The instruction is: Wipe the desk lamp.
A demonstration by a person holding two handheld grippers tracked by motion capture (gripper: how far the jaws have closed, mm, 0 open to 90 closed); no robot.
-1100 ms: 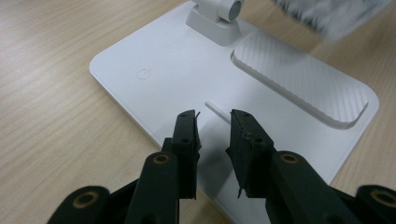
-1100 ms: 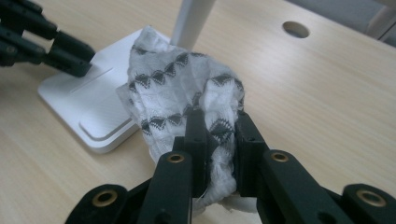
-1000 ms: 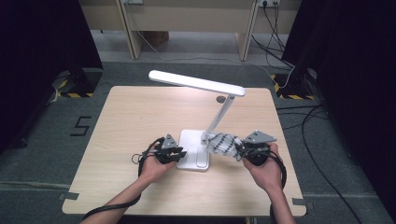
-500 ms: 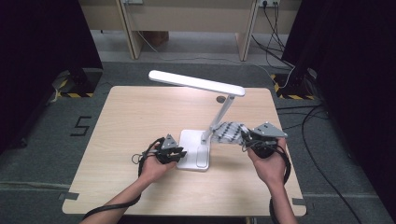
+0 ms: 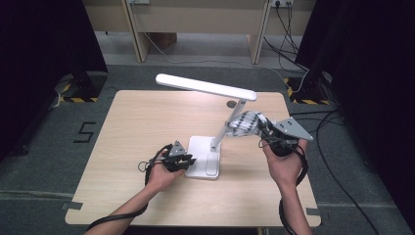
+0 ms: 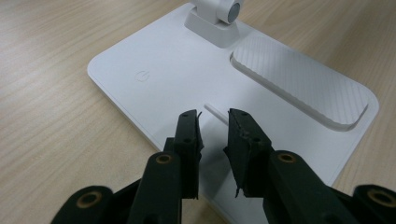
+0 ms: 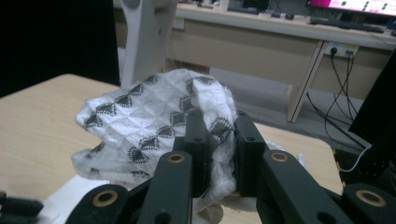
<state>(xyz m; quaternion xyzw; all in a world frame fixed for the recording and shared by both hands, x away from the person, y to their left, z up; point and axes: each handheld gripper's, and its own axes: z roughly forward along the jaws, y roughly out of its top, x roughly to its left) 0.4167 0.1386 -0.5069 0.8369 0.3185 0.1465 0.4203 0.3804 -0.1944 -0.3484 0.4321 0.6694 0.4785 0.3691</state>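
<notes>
I judge the wiping of the desk lamp [image 5: 208,88] to be partway along: my right gripper [image 5: 266,131] has a bunched white cloth [image 7: 154,126] with a dark diamond print up against the lamp's slanted white arm [image 5: 227,125], right of the middle of the wooden table [image 5: 137,122], while the long lamp head overhead and the flat white base [image 6: 182,84] look not yet wiped. The right jaws stand narrow, pinched onto a fold of that cloth. My left gripper [image 6: 212,135] holds nothing, its jaws a small gap apart, tips resting on the near left edge of the base to steady it.
</notes>
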